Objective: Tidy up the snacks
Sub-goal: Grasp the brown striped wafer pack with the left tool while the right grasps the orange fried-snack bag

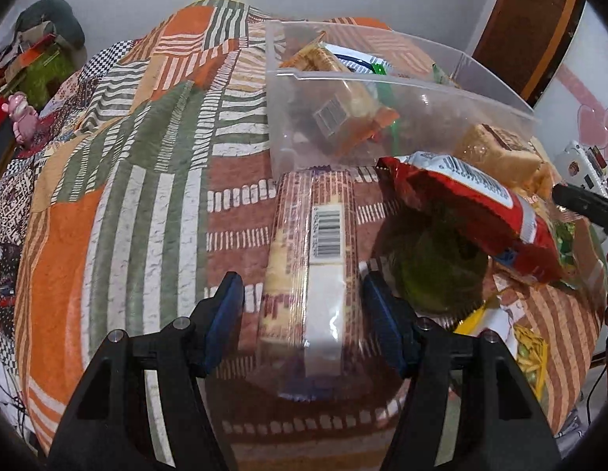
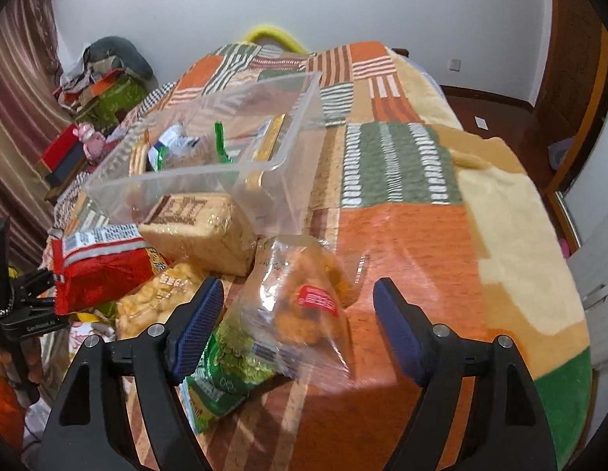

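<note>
A clear plastic bin (image 1: 382, 82) with several snack packs inside stands on the bed; it also shows in the right wrist view (image 2: 166, 176). My left gripper (image 1: 304, 298) is open, its jaws on either side of a long biscuit pack (image 1: 315, 263) that lies on the blanket. A red snack bag (image 1: 473, 204) lies to its right. My right gripper (image 2: 300, 314) is open around a clear bag of orange snacks (image 2: 308, 306). A green pea pack (image 2: 225, 369), a yellow puff bag (image 2: 158, 298), a tan wafer pack (image 2: 206, 227) and the red bag (image 2: 99, 271) lie close by.
A patchwork blanket (image 2: 402, 235) covers the bed. Clothes and boxes (image 2: 103, 78) are piled at the far left. A pink toy (image 1: 23, 121) sits at the bed's left edge. The other gripper's body (image 2: 13, 306) is at the left edge of the right wrist view.
</note>
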